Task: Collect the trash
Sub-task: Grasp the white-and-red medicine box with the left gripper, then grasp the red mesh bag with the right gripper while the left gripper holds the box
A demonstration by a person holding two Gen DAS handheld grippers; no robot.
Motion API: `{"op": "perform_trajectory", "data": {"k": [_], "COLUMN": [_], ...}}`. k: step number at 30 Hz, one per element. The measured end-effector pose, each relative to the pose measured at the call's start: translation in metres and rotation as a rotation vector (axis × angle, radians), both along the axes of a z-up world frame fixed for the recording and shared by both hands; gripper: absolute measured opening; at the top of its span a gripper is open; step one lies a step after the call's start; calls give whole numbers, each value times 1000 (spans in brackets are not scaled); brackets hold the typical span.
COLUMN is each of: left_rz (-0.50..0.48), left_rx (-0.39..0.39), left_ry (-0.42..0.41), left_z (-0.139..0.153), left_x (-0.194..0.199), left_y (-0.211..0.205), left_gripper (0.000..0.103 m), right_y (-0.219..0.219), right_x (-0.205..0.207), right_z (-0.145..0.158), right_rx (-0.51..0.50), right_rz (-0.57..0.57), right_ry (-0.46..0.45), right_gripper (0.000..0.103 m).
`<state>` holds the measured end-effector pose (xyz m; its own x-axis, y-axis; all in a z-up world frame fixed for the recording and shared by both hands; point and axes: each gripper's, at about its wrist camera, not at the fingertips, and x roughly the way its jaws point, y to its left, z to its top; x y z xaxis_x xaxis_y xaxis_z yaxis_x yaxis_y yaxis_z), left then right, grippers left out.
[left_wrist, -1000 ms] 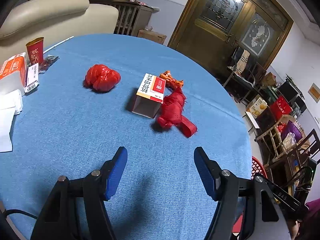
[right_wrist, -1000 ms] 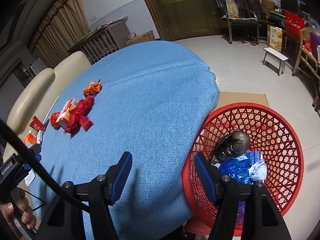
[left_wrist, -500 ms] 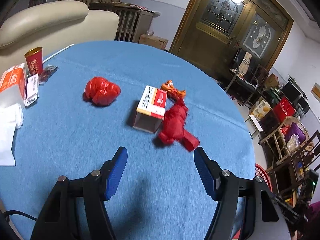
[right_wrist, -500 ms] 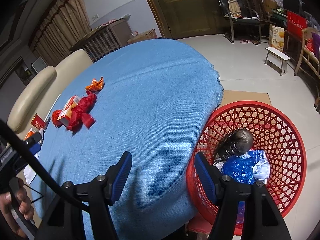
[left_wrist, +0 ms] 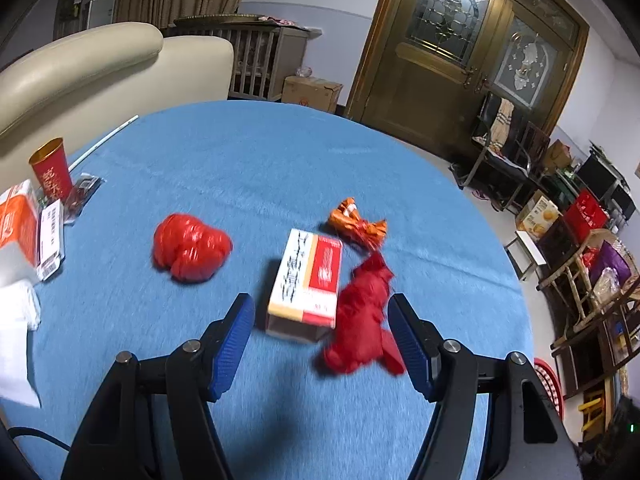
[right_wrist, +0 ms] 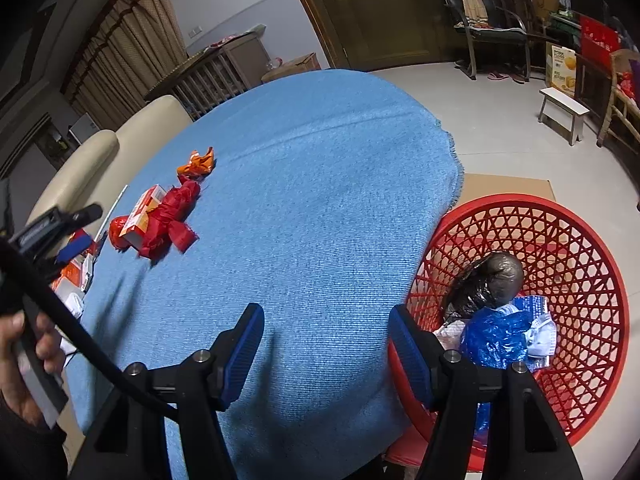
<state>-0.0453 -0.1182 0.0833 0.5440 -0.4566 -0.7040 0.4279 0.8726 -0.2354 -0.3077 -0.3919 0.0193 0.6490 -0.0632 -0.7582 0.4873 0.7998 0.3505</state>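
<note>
We should bring the left gripper (left_wrist: 320,336) — jaws half open, empty — squarely over the flat-sided cardboard box (left_wrist: 307,282) on the nubby blue tablecloth (left_wrist: 280,168), avoiding the limp red crumpled bag (left_wrist: 362,320) touching it. The right gripper (right_wrist: 326,344), likewise half open and empty, hangs beside the red lattice basket (right_wrist: 580,264).

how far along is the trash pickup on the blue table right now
Partly done. The red basket beside the table already holds a dark bag and a blue bag. Nothing is in hand: the left gripper and right gripper are both open and empty. Left on the table: the red bag, small box, red crumpled wrapper and orange wrapper.
</note>
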Motion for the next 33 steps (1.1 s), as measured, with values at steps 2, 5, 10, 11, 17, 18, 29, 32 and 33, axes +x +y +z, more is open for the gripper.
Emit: {"op": "perform_trajectory", "data": {"k": [2,5,10,11,17,18,29,32,33], "left_rz": [-7,-16,-2,-2,11,12,-2,7,10], "left_rx": [14,37,78,80,81,81,71,58,53], "left_ry": [17,47,82,88,147,147,81,51,46], "left_z": [-3,-11,-23,-25,-40,-40,-25,-14,-12], "left_x": [11,25,41,44,57,58,38,22,15], "left_y": [-7,-17,-27,-29,-28,-27,-1,13,20], "left_gripper": [70,70,70,70,70,65,52,52,52], "right_y": [0,-1,-3,-3,-3,-3,10,16,19], "right_x": [2,3,4,5,9,9,19,23,25], "right_z": [-2,-4,-4,-3,-3,-2,5,10,11], "right_rx": [7,16,22,22,15,14,-15,-25,-28], "right_rz": [1,-1,-2,-2,-2,-1,30,44,52], "right_ry": [0,0,-5,-6,-5,-5,2,-1,-3], "right_gripper": [68,68,69,69,70,70,70,70,70]}}
